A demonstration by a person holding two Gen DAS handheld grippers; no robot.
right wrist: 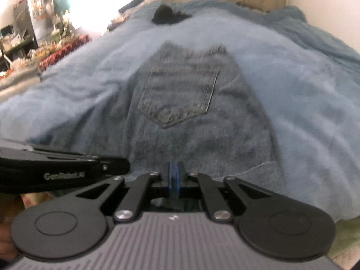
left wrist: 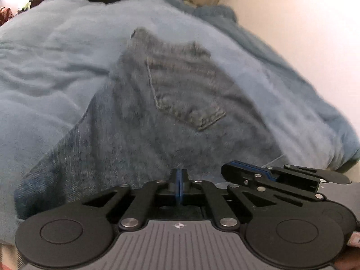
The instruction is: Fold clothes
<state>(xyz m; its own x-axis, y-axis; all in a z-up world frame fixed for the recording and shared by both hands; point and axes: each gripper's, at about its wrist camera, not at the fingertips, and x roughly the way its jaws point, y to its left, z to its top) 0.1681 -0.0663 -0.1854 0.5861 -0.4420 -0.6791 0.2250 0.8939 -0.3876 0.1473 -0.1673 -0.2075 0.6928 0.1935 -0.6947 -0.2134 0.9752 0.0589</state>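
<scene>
Both the left gripper (left wrist: 179, 175) and right gripper (right wrist: 173, 175) are clamped together at the jeans' (left wrist: 171, 103) near edge, low centre frame, with blue blanket (left wrist: 56, 63) spreading wide around.

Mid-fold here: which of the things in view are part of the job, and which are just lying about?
Part of the job:
- jeans, back pocket up, spread on the blue blanket
- left gripper, shut, at the near edge of the jeans
- right gripper, shut, also at that edge

Just lying about:
- dark garment at the far end of the blanket
- cluttered shelves beside the bed
</scene>
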